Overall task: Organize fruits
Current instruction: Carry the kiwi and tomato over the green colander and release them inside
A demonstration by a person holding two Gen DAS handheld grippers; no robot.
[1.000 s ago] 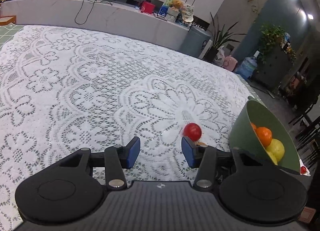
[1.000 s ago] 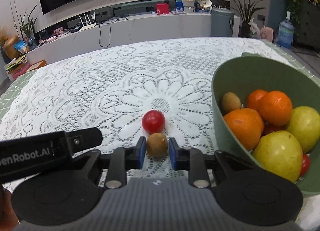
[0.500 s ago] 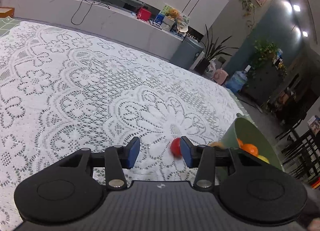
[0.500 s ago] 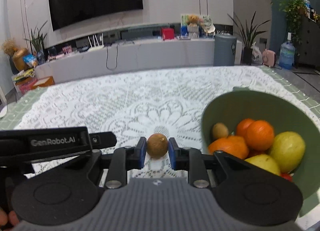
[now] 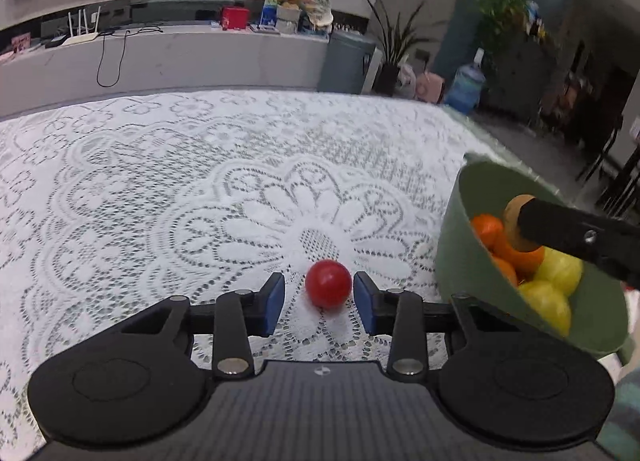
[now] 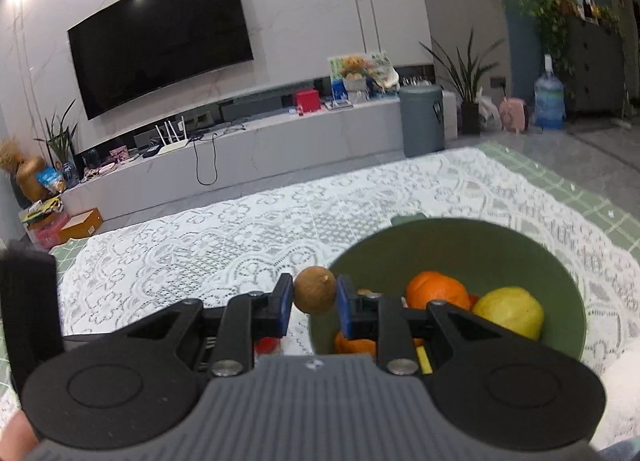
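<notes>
My right gripper [image 6: 314, 297] clamps the kiwi [image 6: 315, 290] at frame centre, over the green bowl's [image 6: 560, 273] near rim for dropping; left gripper [image 5: 319, 299] closing around the red tomato [image 5: 328, 284] on the lace cloth [image 5: 160, 189], pads not yet touching

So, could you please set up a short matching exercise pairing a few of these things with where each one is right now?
Things:
1. tomato
2. kiwi
3. lemon
4. TV

Places:
A. inside the bowl
B. on the wall
C. on the lace cloth, between the left gripper's closing jaws, not yet pressed
D. clamped in the right gripper, at the bowl's rim

Pairs: 1-C, 2-D, 3-A, 4-B
</notes>
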